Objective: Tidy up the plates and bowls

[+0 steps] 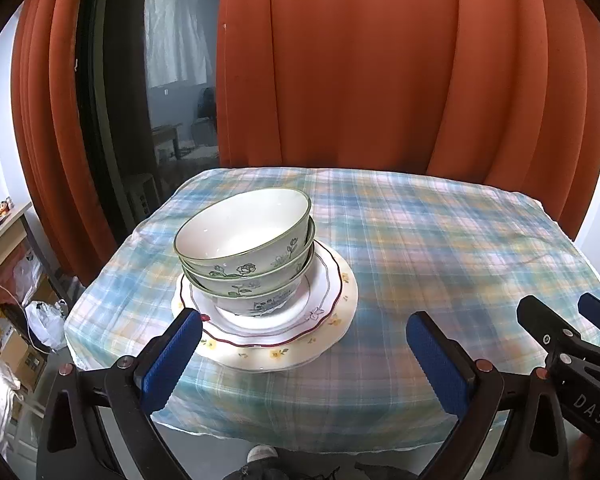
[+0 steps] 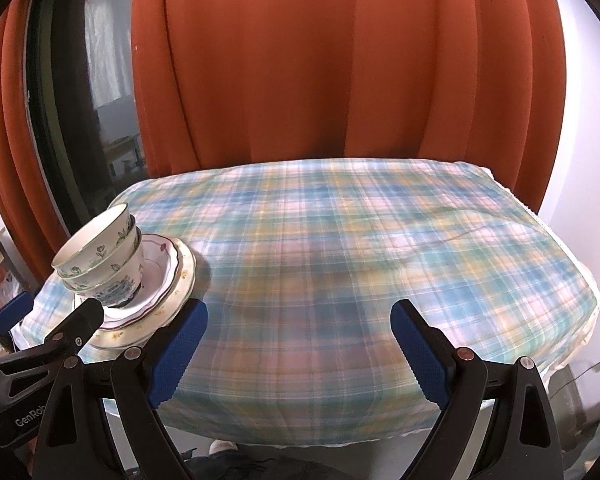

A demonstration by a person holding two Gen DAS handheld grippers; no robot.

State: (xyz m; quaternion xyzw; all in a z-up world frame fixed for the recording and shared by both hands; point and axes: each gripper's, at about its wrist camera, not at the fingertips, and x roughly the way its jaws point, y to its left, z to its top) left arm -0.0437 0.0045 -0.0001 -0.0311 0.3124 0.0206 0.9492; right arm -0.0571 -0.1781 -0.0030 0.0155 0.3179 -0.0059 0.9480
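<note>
Basically, everything the task cares about sits in one pile on the left part of the table (image 1: pixel 440 240), under a plaid tablecloth (image 2: pixel 340 240). The left gripper (image 1: pixel 304 352) is the nearer one: the pile lies straight ahead of it and slightly left, with its left finger's blue pad (image 1: pixel 172 360) overlapping the near rim of the plates in that view. Whether it actually touches the rim, the view can't settle. The right gripper (image 2: pixel 300 344) faces bare cloth; the pile is well off to its left, beyond the left gripper's finger.

Both grippers are spread wide and hold nothing.

Pile contents:
- bottom: a plate with yellow flowers (image 1: pixel 300 356)
- on it: a scalloped plate with a dark red rim line (image 1: pixel 332 276)
- on that: three nested floral bowls (image 1: pixel 252 256), green-rimmed, top bowl empty inside

The bowl stack leans, its mouth tipped toward the camera and left in the left view. It sits toward the left and far part of the plates, not centred. No real long axis here, all round ware, so approach angle looks free; the lean is the thing that matters.

Judgement: the sorting looks done or nearly so. If anything is left, it's probably straightening the bowl stack, a left-side job. A sideways nudge could slide the bowls off.
</note>
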